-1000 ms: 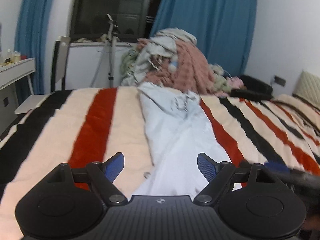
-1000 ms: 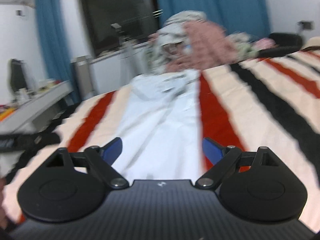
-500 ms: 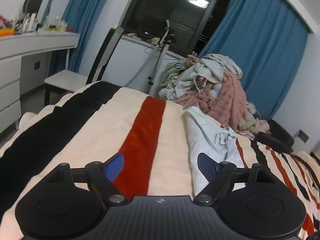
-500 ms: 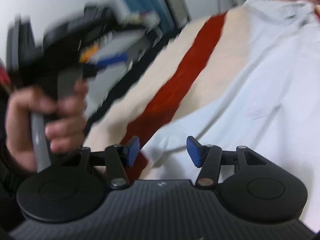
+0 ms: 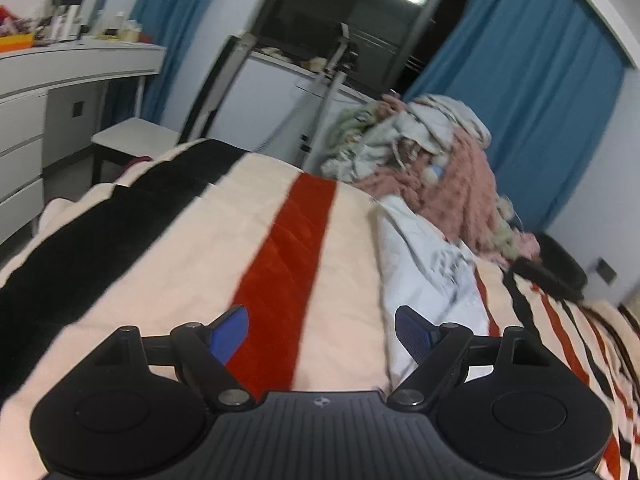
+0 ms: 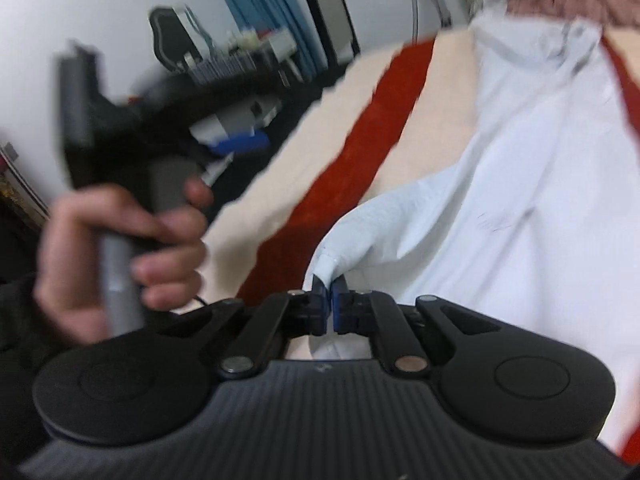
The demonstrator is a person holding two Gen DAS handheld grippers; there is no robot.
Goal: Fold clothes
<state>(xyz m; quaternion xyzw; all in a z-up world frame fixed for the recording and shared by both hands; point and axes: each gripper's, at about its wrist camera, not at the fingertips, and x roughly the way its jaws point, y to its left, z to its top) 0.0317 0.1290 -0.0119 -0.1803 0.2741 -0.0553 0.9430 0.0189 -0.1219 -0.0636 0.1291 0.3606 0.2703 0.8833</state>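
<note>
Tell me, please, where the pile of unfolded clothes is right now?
In the left wrist view, the pile of clothes sits at the far end of the striped blanket, right of centre, before the blue curtain and behind the pale garment.

Open blanket on one side of the garment, a laundry heap at its far end

The striped blanket (image 5: 208,264) lies bare beside the pale garment (image 5: 424,264), giving the left gripper (image 5: 322,334), its fingers spread, free passage there. A pile of clothes (image 5: 436,160) blocks the garment's far end. The person's hand (image 6: 120,256) holding that gripper crowds the garment's near corner, just beside the right gripper (image 6: 329,296).
</note>
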